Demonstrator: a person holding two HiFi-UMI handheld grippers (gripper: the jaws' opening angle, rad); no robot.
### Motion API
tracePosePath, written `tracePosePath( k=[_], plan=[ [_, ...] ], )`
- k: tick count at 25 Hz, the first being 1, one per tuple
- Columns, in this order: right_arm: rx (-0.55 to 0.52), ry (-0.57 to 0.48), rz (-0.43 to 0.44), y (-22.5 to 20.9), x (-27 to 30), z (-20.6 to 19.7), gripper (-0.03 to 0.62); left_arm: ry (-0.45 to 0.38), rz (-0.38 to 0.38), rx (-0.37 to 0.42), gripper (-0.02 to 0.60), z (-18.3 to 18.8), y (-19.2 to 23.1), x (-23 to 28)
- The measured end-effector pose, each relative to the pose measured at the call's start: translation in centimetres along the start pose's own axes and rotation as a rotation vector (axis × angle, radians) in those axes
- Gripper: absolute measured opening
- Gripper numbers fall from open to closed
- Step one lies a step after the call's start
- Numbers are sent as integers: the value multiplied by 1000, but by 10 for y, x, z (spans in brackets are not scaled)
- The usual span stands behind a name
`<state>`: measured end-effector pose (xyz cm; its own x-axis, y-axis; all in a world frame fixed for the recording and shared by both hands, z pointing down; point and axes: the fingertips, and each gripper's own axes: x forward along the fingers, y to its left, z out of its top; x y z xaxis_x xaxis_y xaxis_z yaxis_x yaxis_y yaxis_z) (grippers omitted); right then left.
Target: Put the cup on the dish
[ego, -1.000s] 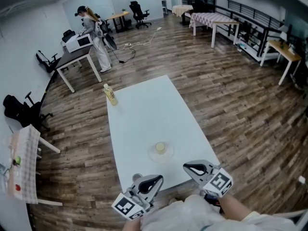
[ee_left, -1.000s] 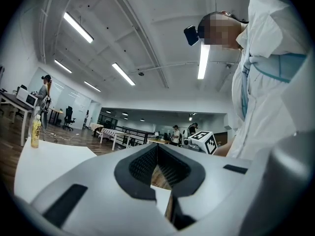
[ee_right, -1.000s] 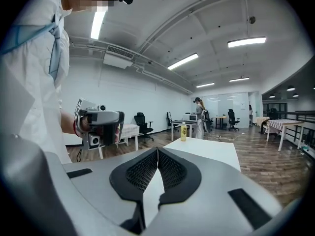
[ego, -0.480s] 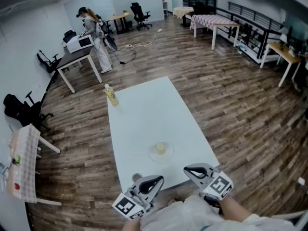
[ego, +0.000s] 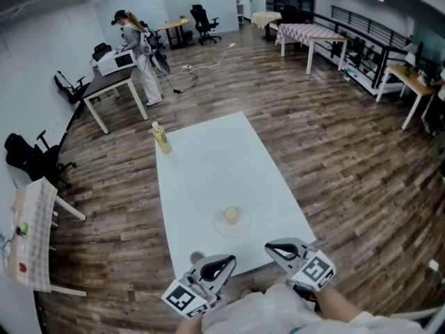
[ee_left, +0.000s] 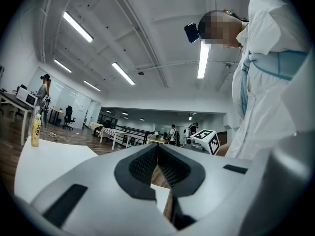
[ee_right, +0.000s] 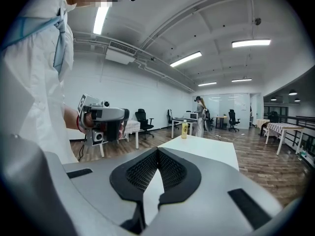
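A small yellowish cup (ego: 231, 213) stands on a pale round dish (ego: 220, 224) near the front of the white table (ego: 208, 158). Both grippers hover at the table's near edge, short of the dish and apart from it. My left gripper (ego: 231, 259) is shut with nothing between its jaws, which meet at the tip in the left gripper view (ee_left: 157, 147). My right gripper (ego: 268, 243) is shut and empty too, its pads touching in the right gripper view (ee_right: 157, 151). Neither gripper view shows the cup or the dish.
A yellow bottle (ego: 161, 138) stands at the table's far left corner. A small grey round thing (ego: 197, 257) lies at the near left corner. Wood floor surrounds the table. A person (ego: 139, 54) stands by a desk far back left, with chairs and other tables beyond.
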<state>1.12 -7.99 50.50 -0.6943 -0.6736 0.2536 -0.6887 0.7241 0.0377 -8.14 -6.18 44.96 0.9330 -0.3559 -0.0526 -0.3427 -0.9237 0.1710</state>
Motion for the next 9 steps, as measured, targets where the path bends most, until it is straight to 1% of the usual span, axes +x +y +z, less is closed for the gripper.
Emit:
tracePosePath(
  k=[9],
  plan=[
    [-1,3,-2,-1,3,2,31,4,-1,-4,5,2,4,-1]
  ],
)
